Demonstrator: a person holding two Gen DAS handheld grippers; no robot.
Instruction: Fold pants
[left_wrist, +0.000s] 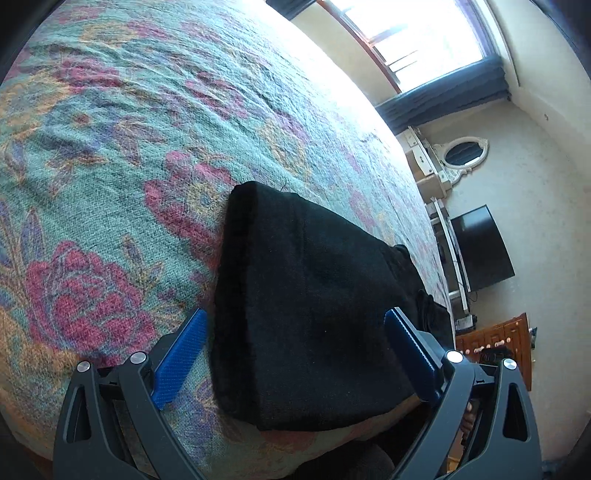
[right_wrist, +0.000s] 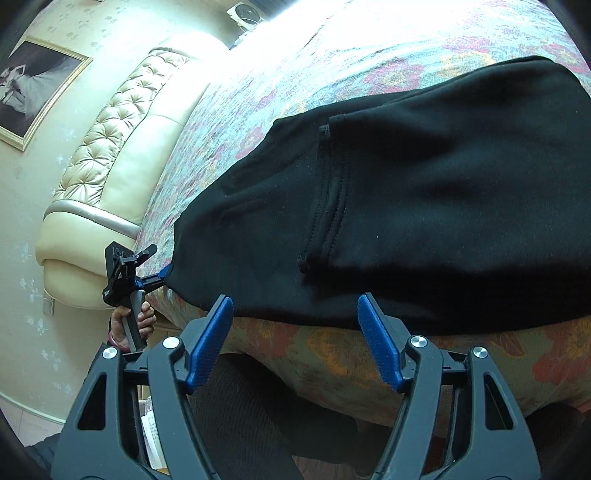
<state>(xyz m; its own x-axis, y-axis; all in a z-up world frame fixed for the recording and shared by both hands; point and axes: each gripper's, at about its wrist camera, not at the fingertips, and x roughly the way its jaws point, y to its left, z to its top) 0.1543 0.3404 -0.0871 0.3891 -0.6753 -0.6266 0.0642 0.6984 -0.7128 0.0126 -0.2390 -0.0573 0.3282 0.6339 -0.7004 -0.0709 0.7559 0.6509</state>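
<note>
Black pants (left_wrist: 314, 295) lie flat on a floral bedspread (left_wrist: 110, 147), close to the bed's near edge. In the left wrist view one narrow end of them points away from me, and my left gripper (left_wrist: 295, 332) stands open, its blue pads (left_wrist: 181, 354) straddling the cloth on both sides. The right wrist view shows the wider part of the pants (right_wrist: 424, 203) with a stitched seam. My right gripper (right_wrist: 295, 301) is open just short of their near edge, with nothing between its pads. At the left of that view the left gripper (right_wrist: 162, 275) sits at the pants' end, held by a hand (right_wrist: 136, 321).
A cream tufted headboard (right_wrist: 110, 147) and a framed picture (right_wrist: 33, 88) are at the bed's left. A window (left_wrist: 413, 37), an oval mirror (left_wrist: 461, 153), a dark screen (left_wrist: 480, 247) and a wooden dresser (left_wrist: 495, 343) stand beyond the bed. The person's dark-clothed legs (right_wrist: 258, 406) are below the bed's edge.
</note>
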